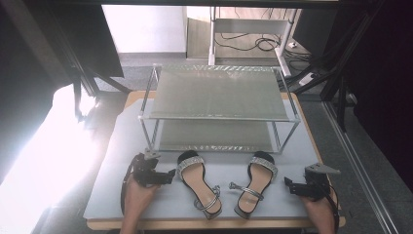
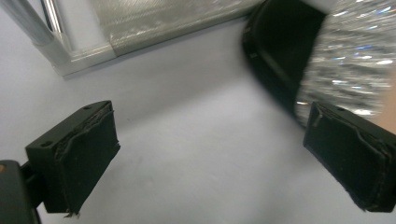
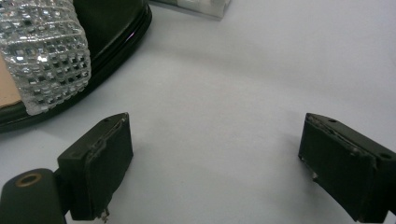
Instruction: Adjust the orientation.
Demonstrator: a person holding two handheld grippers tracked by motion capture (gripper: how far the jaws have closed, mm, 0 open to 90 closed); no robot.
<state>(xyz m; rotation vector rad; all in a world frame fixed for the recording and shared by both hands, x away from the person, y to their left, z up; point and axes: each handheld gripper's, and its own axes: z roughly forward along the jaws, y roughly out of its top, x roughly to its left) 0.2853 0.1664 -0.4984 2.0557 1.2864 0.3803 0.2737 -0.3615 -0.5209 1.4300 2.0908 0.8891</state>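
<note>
- Two sandals lie side by side on the grey counter, in front of a two-tier rack whose shelves stand bare.
- Left sandal sits at about 3 o'clock from the left gripper; right sandal sits at about 9 o'clock from the right gripper.
- Judged from this layout, shelving the pair has not begun: neither sandal is lifted, and both must be gripped and carried toward 12 o'clock onto the rack.
- Left gripper: jaws wide apart, holding nothing. The sandal's glittering strap and black toe edge lie just beyond the jaw on the 3 o'clock side in the left gripper view; whether they touch cannot be told.
- Right gripper: jaws wide apart, bare counter between them. The other sandal's strap sits at 10 o'clock in the right gripper view, clear of the jaws.
- A hand backs each gripper from the 6 o'clock edge.
</note>
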